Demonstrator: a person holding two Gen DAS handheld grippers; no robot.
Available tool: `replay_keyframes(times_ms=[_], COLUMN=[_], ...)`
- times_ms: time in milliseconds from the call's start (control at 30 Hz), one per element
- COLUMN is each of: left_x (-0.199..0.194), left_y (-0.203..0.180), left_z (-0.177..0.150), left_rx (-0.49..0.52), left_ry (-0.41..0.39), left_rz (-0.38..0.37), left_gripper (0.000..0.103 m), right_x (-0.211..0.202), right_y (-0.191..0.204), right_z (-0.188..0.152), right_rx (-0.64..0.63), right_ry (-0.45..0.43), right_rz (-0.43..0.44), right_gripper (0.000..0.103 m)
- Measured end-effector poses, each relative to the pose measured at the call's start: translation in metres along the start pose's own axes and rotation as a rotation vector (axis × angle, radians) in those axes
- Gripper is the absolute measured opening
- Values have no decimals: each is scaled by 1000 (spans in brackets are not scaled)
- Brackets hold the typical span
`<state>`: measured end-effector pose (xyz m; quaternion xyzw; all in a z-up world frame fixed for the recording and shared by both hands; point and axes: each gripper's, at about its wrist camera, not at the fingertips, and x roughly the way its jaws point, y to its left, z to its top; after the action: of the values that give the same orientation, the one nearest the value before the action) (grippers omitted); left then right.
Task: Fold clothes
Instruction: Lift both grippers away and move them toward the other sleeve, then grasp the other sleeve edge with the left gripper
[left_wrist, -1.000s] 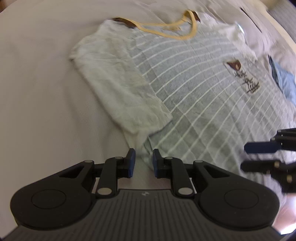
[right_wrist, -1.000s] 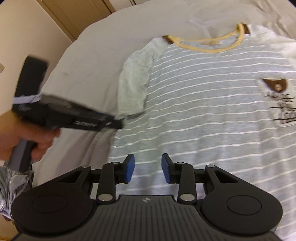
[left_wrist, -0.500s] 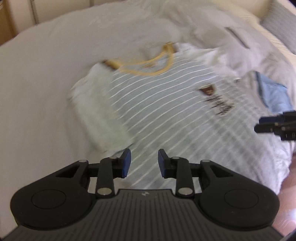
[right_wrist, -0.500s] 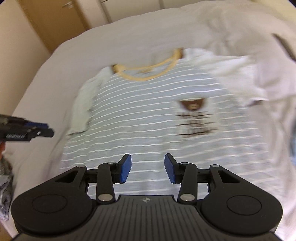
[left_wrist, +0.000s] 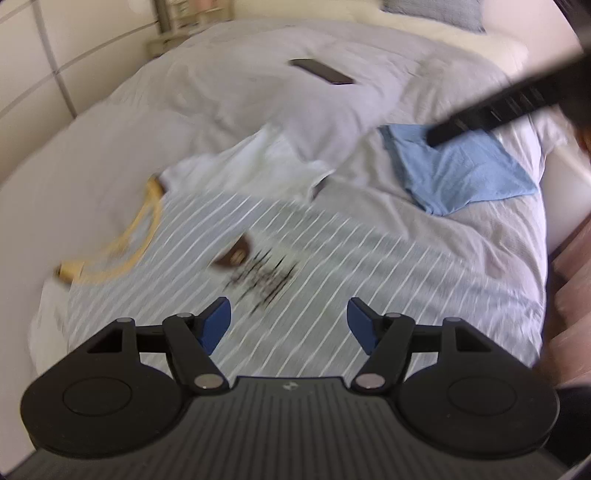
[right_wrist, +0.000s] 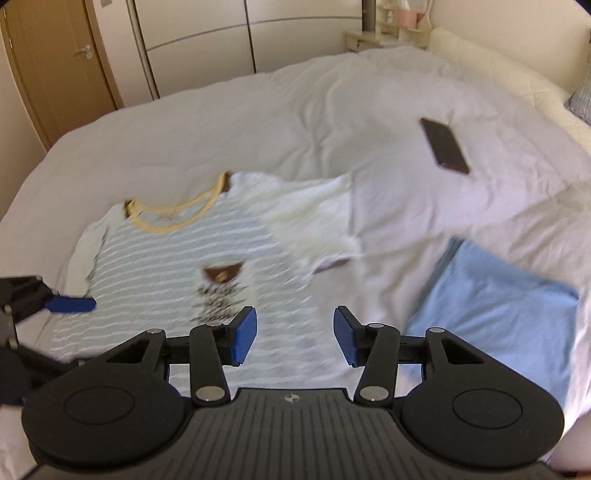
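Note:
A grey T-shirt (left_wrist: 332, 254) with white stripes, a yellow collar and a brown chest print lies flat on the bed. The same T-shirt (right_wrist: 155, 266) fills the left half of the right wrist view. My left gripper (left_wrist: 289, 325) hovers above its chest, jaws opening, nothing between them. My right gripper (right_wrist: 294, 339) hangs above the shirt's right edge, jaws also opening and empty. The left gripper's blue fingertip (right_wrist: 72, 304) shows at the left of the right wrist view. The right gripper's dark body (left_wrist: 498, 107) crosses the top right of the left wrist view.
A folded light blue cloth (right_wrist: 491, 317) lies right of the shirt; that blue cloth (left_wrist: 461, 173) also shows in the left wrist view. A dark phone (right_wrist: 445, 146) rests on the white duvet (right_wrist: 295, 129) further back. Wardrobe doors and a wooden door (right_wrist: 55, 66) stand behind the bed.
Both grippers have risen and pulled back from the shirt, swinging toward its right side. Both jaws have widened, the left by far more. The blue cloth and phone have come into view.

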<state>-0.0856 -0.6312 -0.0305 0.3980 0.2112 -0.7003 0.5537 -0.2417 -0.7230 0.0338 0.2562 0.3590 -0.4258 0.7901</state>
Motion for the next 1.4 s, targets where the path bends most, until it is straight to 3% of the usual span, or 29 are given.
replay_keyframes(times_ms=[200,433,567,767,1000,1033,1200,1400], left_x=[78,162,202,253,295,298,299,278], left_y=[-74,-118,-123,-118,-107,-106,-98,-85], left_z=[64,117,132,136,133,133,135,143], left_rx=[124,195,278,382,410,406,334,80], left_ry=[60,119,141,161,165,161,91,11], left_rz=[194,271,318,366,354,355,375,360], left_gripper=[65,61,47,45,36,34,5,2], right_x=[49,100,122,158,202,210,238,275], right_y=[-102,-166,-178,-175,-159,-156,-146,-123], right_z=[38,93,117,144,163,165,177,199], right_rx=[-30,-257,-317,-409,-529,-544,-612,-726], right_ry=[-8,25,41,79,117,125,134,154], right_rz=[150,266,291,319,340,338,346,409], right_gripper=[49,49,49,49,49,49,49,49])
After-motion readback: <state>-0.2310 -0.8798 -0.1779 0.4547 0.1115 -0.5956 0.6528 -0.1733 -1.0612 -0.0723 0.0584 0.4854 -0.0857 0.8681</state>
